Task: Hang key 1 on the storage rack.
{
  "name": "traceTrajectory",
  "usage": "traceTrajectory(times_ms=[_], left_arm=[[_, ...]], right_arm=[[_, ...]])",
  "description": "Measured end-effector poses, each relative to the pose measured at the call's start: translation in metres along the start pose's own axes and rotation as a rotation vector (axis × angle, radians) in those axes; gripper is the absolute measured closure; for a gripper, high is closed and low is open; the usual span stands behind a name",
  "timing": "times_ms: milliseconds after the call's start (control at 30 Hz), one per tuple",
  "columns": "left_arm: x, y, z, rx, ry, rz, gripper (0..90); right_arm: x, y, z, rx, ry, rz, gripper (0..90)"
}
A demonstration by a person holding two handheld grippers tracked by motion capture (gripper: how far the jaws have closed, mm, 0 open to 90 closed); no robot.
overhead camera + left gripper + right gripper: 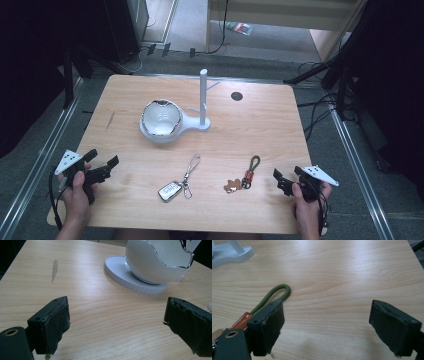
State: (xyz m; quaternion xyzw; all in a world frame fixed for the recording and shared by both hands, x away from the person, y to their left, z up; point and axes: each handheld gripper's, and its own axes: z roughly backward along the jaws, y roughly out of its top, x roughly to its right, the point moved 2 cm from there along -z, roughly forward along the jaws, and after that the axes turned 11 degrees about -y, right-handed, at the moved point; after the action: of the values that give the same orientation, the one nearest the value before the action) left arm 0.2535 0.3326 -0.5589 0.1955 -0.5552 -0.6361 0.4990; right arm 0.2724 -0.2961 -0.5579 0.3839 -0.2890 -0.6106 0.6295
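On the wooden tabletop (260, 125), white bowl (160, 119) on a stand, two keychains in front (one green-looped (252, 167)), left claw (102, 167) and right claw (286, 179) both wide open, empty.

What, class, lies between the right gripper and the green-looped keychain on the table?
Nothing visible. The right gripper sits open just right of the green-looped keychain, with bare wood between them. In the right gripper view the green loop lies beside the left jaw. The car-key keychain lies farther left, out of the way.

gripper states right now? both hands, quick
Left gripper: open, holding nothing, over bare table.
Right gripper: open, holding nothing; green cord keychain lies beside one jaw.
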Motion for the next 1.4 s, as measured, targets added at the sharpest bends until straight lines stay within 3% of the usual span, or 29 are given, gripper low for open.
traceTrajectory(times_ms=[600,733,967,1100,1300,1400], left_arm=[[0.000,0.001,-0.002,-0.011,0.003,-0.001,6.9],[0.000,0.001,-0.002,-0.011,0.003,-0.001,6.9],[-0.001,0.001,-0.003,-0.014,0.002,-0.001,6.9],[-0.001,0.001,-0.003,-0.015,0.003,-0.001,6.9],[-0.001,0.001,-0.002,-0.014,0.003,-0.001,6.9],[-0.001,0.001,-0.002,-0.010,0.003,-0.001,6.9]], right_arm=[[0.000,0.000,-0.001,-0.006,-0.014,-0.008,16.3],[-0.002,0.000,0.000,-0.008,-0.021,0.010,16.4],[-0.004,0.001,-0.001,-0.024,-0.023,0.034,19.9],[-0.004,0.003,0.000,-0.047,-0.008,0.012,26.6],[-0.019,0.011,0.005,-0.074,0.031,0.041,29.2],[-0.029,0.016,0.006,-0.121,0.038,0.045,29.2]])
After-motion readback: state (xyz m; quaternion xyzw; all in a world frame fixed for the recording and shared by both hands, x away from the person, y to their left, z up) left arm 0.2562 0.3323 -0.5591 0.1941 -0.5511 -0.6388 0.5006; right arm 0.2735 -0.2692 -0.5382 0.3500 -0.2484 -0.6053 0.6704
